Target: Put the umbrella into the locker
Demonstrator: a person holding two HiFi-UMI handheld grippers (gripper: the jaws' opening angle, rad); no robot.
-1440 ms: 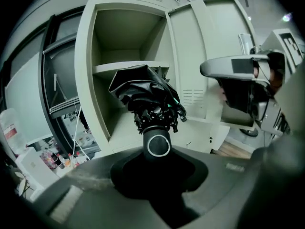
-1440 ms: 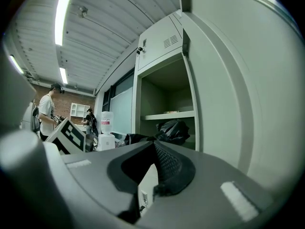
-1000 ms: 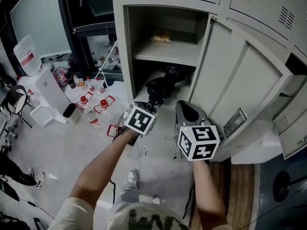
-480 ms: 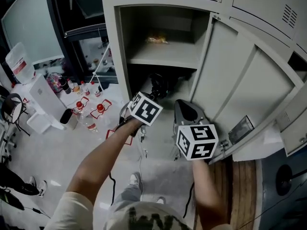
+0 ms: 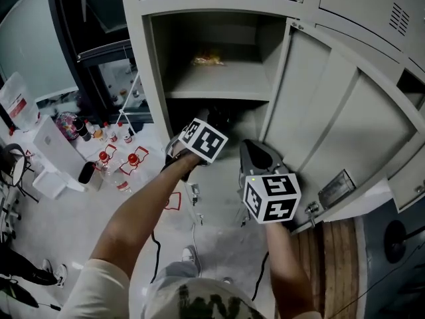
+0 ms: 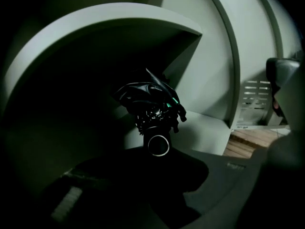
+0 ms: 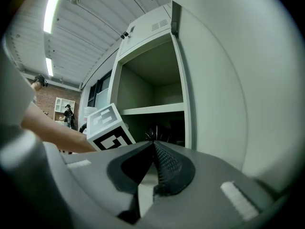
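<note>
The left claw [image 6: 158, 152] is clamped on the handle end of the umbrella [image 6: 148, 97]. The umbrella reaches into the lower compartment of the locker [image 5: 143, 78], under the shelf [image 5: 219, 84]. It is black and folded, its cloth bunched in loose creases with small green glints, and a bright ring rims the round butt of the handle. The right claw [image 7: 152, 149] has its tips together and holds nothing, just beside the open door [image 5: 332, 131].

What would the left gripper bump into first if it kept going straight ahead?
The black umbrella: it sits right at the left gripper tips, apparently gripped. Beyond it lies only the locker and its dark lower compartment, whose depth is unclear.
</note>
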